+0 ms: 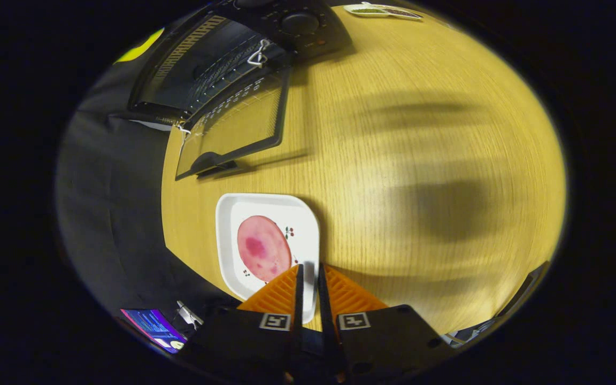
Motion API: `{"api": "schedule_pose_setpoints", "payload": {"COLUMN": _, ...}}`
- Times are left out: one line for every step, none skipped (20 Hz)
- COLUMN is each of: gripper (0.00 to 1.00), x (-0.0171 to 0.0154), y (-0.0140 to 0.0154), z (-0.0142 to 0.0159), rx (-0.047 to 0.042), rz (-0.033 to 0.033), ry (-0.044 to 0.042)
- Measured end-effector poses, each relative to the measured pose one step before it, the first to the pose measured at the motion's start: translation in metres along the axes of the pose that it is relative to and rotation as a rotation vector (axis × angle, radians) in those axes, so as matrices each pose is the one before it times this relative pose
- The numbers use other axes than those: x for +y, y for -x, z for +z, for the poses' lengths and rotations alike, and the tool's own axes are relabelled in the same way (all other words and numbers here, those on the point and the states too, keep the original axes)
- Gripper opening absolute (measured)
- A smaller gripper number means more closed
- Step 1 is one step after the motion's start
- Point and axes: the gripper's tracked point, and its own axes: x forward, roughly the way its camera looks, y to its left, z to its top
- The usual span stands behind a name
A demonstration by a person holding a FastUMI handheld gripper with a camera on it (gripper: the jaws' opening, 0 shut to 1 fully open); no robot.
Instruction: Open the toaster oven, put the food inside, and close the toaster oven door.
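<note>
1. Gripper [308, 270]: jaws nearly pressed together, only a thin slit between them, nothing pinched. They hang above the near right corner of the white square plate [228, 214], tips over its rim.
2. Food: round flat pink slice [263, 248], looks like ham or similar deli meat, darker red blotch near its middle. It lies flat on the plate, just ahead of the jaws and slightly to their left. Being a disc, it has no long axis, so approach angle is free.
3. Black toaster oven [222, 59]: well beyond the plate, ahead-left of the jaws. Its glass door [236, 123] is dropped open, lying down toward the pale wood-grain worktop [420, 160], handle edge nearest the plate. Opening looks done.
4. My read: next is the pick. Jaws must spread, then shift slightly left and down onto the slice's edge. Thin and limp, so it will likely sag or slip.
</note>
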Motion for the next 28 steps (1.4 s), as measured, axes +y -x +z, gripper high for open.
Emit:
{"api": "schedule_pose_setpoints", "payload": {"gripper": 0.06, "x": 0.00108, "y": 0.00023, "z": 0.00013, "rx": 0.00302, "rz": 0.00860, "ry": -0.00674}}
{"api": "schedule_pose_setpoints", "payload": {"gripper": 0.06, "x": 0.00017, "y": -0.00110, "z": -0.00219, "rx": 0.00187, "rz": 0.00681, "ry": 0.00483}}
{"api": "schedule_pose_setpoints", "payload": {"gripper": 0.06, "x": 0.00075, "y": -0.00199, "z": -0.00199, "rx": 0.00255, "rz": 0.00260, "ry": 0.01706}}
{"api": "schedule_pose_setpoints", "payload": {"gripper": 0.06, "x": 0.00137, "y": -0.00242, "z": 0.00157, "rx": -0.02048, "rz": 0.00012, "ry": -0.00182}}
{"api": "schedule_pose_setpoints", "payload": {"gripper": 0.02, "x": -0.00559, "y": -0.00604, "z": 0.00162, "rx": 0.00342, "rz": -0.01943, "ry": 0.01629}}
{"api": "schedule_pose_setpoints", "payload": {"gripper": 0.02, "x": 0.00081, "y": 0.00636, "z": -0.00078, "rx": -0.00487, "rz": 0.00730, "ry": 0.00537}}
{"api": "schedule_pose_setpoints", "payload": {"gripper": 0.02, "x": 0.00064, "y": 0.00017, "z": -0.00079, "rx": -0.00275, "rz": -0.00452, "ry": 0.00770}}
{"api": "schedule_pose_setpoints", "payload": {"gripper": 0.02, "x": 0.00015, "y": -0.00128, "z": 0.00014, "rx": -0.01069, "rz": -0.00098, "ry": 0.00330}}
{"api": "schedule_pose_setpoints", "payload": {"gripper": 0.02, "x": 0.00141, "y": 0.00060, "z": 0.00125, "rx": -0.01222, "rz": 0.00574, "ry": -0.00064}}
{"api": "schedule_pose_setpoints", "payload": {"gripper": 0.02, "x": 0.00148, "y": -0.00028, "z": -0.00174, "rx": -0.00562, "rz": 0.01258, "ry": -0.00689}}
{"api": "schedule_pose_setpoints", "payload": {"gripper": 0.02, "x": 0.00060, "y": 0.00218, "z": 0.00086, "rx": -0.00759, "rz": 0.01329, "ry": -0.00759}}
{"api": "schedule_pose_setpoints", "payload": {"gripper": 0.02, "x": 0.00042, "y": 0.00273, "z": -0.00079, "rx": -0.00893, "rz": 0.01207, "ry": -0.01050}}
{"api": "schedule_pose_setpoints", "payload": {"gripper": 0.02, "x": 0.00078, "y": 0.00361, "z": 0.00132, "rx": -0.00759, "rz": 0.01328, "ry": -0.00850}}
{"api": "schedule_pose_setpoints", "payload": {"gripper": 0.02, "x": 0.00081, "y": 0.00295, "z": 0.00145, "rx": -0.00626, "rz": 0.01292, "ry": -0.00745}}
{"api": "schedule_pose_setpoints", "payload": {"gripper": 0.02, "x": -0.00024, "y": 0.00595, "z": 0.00467, "rx": -0.00569, "rz": 0.01383, "ry": -0.00637}}
{"api": "schedule_pose_setpoints", "payload": {"gripper": 0.02, "x": -0.00115, "y": 0.00316, "z": 0.00311, "rx": -0.00801, "rz": 0.01523, "ry": -0.00515}}
{"api": "schedule_pose_setpoints", "payload": {"gripper": 0.02, "x": -0.00152, "y": 0.00396, "z": 0.00535, "rx": -0.01483, "rz": 0.01300, "ry": -0.00975}}
{"api": "schedule_pose_setpoints", "payload": {"gripper": 0.02, "x": -0.00094, "y": 0.00325, "z": 0.00161, "rx": -0.01587, "rz": 0.01499, "ry": -0.01296}}
{"api": "schedule_pose_setpoints", "payload": {"gripper": 0.02, "x": -0.00023, "y": 0.00310, "z": 0.00516, "rx": -0.02310, "rz": 0.01476, "ry": -0.01742}}
{"api": "schedule_pose_setpoints", "payload": {"gripper": 0.02, "x": 0.00078, "y": 0.00603, "z": 0.00854, "rx": -0.02386, "rz": 0.01672, "ry": -0.01962}}
{"api": "schedule_pose_setpoints", "payload": {"gripper": 0.02, "x": -0.00024, "y": 0.01046, "z": 0.01520, "rx": -0.03092, "rz": 0.01791, "ry": -0.02441}}
{"api": "schedule_pose_setpoints", "payload": {"gripper": 0.02, "x": -0.00021, "y": 0.01020, "z": 0.01821, "rx": -0.03667, "rz": 0.01663, "ry": -0.01911}}
{"api": "schedule_pose_setpoints", "payload": {"gripper": 0.02, "x": 0.00097, "y": 0.00953, "z": 0.02221, "rx": -0.04557, "rz": 0.01396, "ry": -0.02076}}
{"api": "schedule_pose_setpoints", "payload": {"gripper": 0.02, "x": 0.00776, "y": 0.01237, "z": 0.02643, "rx": -0.04670, "rz": 0.01029, "ry": -0.01824}}
{"api": "schedule_pose_setpoints", "payload": {"gripper": 0.02, "x": 0.01221, "y": 0.00093, "z": 0.00607, "rx": -0.04291, "rz": 0.00763, "ry": -0.02154}}
{"api": "schedule_pose_setpoints", "payload": {"gripper": 0.01, "x": 0.00893, "y": 0.00654, "z": 0.02576, "rx": -0.03837, "rz": 0.00739, "ry": -0.02326}}
{"api": "schedule_pose_setpoints", "payload": {"gripper": 0.01, "x": 0.00855, "y": 0.00448, "z": 0.02005, "rx": -0.03224, "rz": 0.00541, "ry": -0.02339}}
{"api": "schedule_pose_setpoints", "payload": {"gripper": 0.02, "x": 0.01171, "y": 0.00249, "z": 0.01277, "rx": -0.03169, "rz": 0.00311, "ry": -0.02143}}
